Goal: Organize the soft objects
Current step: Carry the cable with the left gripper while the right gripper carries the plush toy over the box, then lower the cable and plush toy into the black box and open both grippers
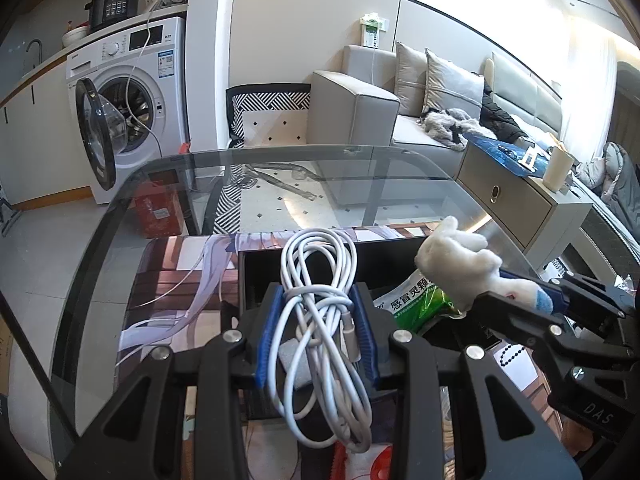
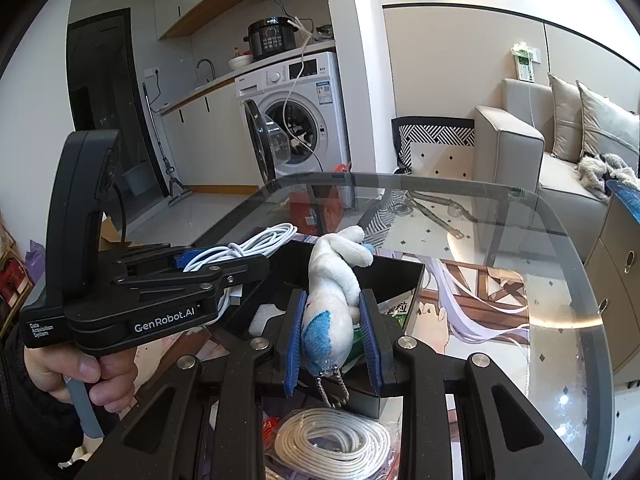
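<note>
My left gripper is shut on a coiled white cable, held above a black open box on the glass table. My right gripper is shut on a small white plush toy with a blue patch and a ball chain, also over the black box. In the left wrist view the plush toy and the right gripper come in from the right. In the right wrist view the left gripper with the cable shows at the left, held by a hand.
Inside the box lies a green and white packet. A bagged coil of white cord lies at the table's near side. A printed mat covers part of the glass table. Beyond stand a washing machine, sofa and side cabinet.
</note>
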The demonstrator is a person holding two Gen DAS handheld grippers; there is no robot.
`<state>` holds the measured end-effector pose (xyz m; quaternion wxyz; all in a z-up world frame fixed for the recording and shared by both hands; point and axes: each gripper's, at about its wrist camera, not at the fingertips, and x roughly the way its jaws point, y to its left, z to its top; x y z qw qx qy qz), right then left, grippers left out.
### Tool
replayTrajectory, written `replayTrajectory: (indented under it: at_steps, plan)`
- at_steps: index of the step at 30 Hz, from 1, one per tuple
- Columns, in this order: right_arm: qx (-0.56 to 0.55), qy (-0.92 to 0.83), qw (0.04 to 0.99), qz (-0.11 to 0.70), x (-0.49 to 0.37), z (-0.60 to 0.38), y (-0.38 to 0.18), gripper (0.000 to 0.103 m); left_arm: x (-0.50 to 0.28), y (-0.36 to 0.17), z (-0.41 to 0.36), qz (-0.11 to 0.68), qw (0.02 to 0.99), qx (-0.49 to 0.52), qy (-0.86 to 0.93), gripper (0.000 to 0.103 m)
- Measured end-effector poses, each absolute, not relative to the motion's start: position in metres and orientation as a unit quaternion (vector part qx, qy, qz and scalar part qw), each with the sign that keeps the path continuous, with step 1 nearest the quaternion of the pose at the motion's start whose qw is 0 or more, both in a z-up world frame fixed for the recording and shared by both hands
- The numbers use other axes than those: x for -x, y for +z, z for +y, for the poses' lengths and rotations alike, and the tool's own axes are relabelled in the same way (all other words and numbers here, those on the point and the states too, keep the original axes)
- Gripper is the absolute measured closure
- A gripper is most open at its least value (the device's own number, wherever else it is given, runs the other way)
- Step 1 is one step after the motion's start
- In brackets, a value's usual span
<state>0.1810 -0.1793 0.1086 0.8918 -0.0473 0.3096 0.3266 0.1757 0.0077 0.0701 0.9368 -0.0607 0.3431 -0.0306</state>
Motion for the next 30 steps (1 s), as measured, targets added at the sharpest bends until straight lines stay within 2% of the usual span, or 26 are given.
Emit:
replayTrajectory:
  at_steps: [30]
  plan:
    - [0.079, 0.299, 0.886, 0.346, -0.213, -0.155, 0.078, 0.077, -0.202, 0.047, 0.002, 0.340, 0.934, 0.080, -0.073, 0.070]
